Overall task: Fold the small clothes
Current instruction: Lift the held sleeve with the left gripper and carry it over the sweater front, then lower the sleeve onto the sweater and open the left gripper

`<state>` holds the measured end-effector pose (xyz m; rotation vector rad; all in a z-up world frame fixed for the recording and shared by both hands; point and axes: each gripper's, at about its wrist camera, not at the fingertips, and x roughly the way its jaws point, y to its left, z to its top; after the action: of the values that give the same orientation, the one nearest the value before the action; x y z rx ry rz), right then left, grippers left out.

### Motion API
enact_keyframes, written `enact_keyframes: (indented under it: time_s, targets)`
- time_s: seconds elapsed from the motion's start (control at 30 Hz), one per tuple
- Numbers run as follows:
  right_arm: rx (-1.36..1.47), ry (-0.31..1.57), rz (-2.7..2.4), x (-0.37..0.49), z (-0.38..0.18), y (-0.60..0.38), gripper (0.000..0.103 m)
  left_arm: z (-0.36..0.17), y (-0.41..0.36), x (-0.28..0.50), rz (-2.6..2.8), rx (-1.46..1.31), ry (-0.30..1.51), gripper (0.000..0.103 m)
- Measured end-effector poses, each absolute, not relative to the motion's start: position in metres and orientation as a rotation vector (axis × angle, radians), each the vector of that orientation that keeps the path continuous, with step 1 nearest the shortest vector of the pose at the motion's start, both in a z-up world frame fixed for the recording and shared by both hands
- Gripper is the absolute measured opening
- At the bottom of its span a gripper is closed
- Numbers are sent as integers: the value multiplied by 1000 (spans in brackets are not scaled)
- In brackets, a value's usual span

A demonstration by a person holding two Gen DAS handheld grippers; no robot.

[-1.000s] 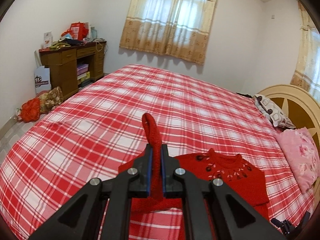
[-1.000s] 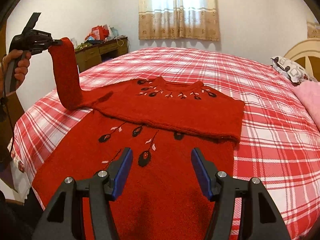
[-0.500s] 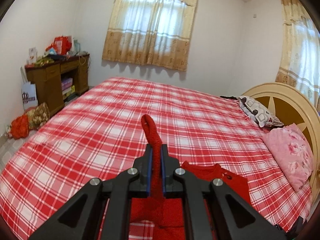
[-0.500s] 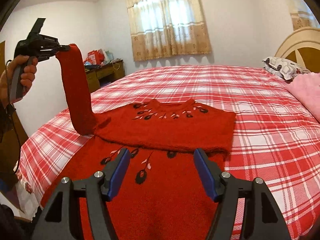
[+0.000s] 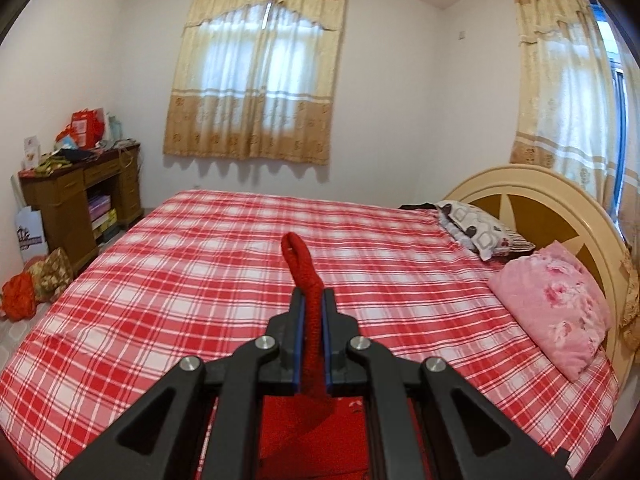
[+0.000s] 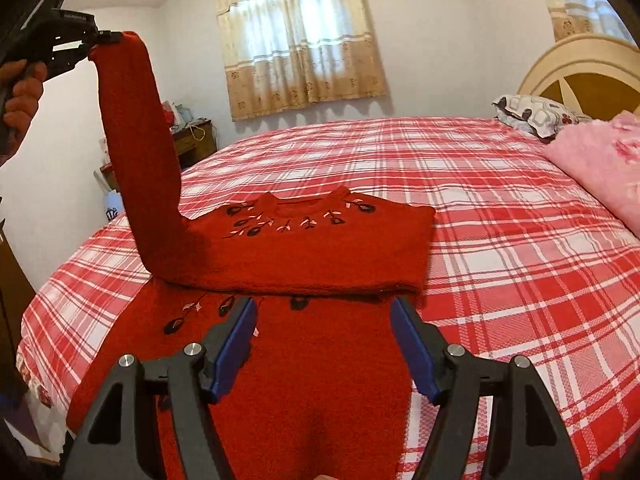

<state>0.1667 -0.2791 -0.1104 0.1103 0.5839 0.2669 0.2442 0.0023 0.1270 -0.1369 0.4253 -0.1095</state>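
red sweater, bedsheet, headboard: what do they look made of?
Sweater: looks like knitted wool or acrylic yarn, matte and fuzzy, with stitched flower motifs; the sleeve holds a thick tube shape.
Bedsheet: thin woven cloth, probably cotton, flat checked weave.
Headboard: seems painted wood, cream rim with a soft sheen, brown panels.

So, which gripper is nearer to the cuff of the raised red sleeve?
Left. The left gripper is shut on the sleeve cuff, holding it high. The right gripper, jaws opening with nothing clamped, hovers low over the sweater.
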Motion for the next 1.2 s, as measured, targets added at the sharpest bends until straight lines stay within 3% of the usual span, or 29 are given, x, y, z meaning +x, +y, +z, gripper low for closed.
enact_keyframes:
  time_s: [0.27,0.67,0.73,0.83,0.9,0.93,1.0,1.07,1.1,1.2]
  targets:
    - [145,587,193,171,-116,-291,71,108,-48,257,-188,-113,465,8]
    - [291,585,49,178,-128,-335,71,-18,-185,270,-179,188,520,8]
    - [313,586,43,179,-130,-340,71,-33,-193,273,-170,209,541,12]
    - [326,593,48,180,-133,-343,71,-45,-205,271,-172,242,541,20]
    - [329,601,52,182,-135,-343,71,-41,-206,264,-201,245,539,46]
    - [329,605,55,182,-136,-343,71,-38,-204,258,-215,239,521,51]
    - [327,614,57,183,-138,-343,71,-29,-196,243,-213,246,465,74]
    - [324,613,60,183,-138,-342,71,-27,-182,230,-203,263,421,87]
    - [320,613,63,183,-138,-341,71,-27,-172,224,-180,278,404,93]
    - [309,614,69,182,-139,-339,71,-44,-131,216,-69,339,419,94]
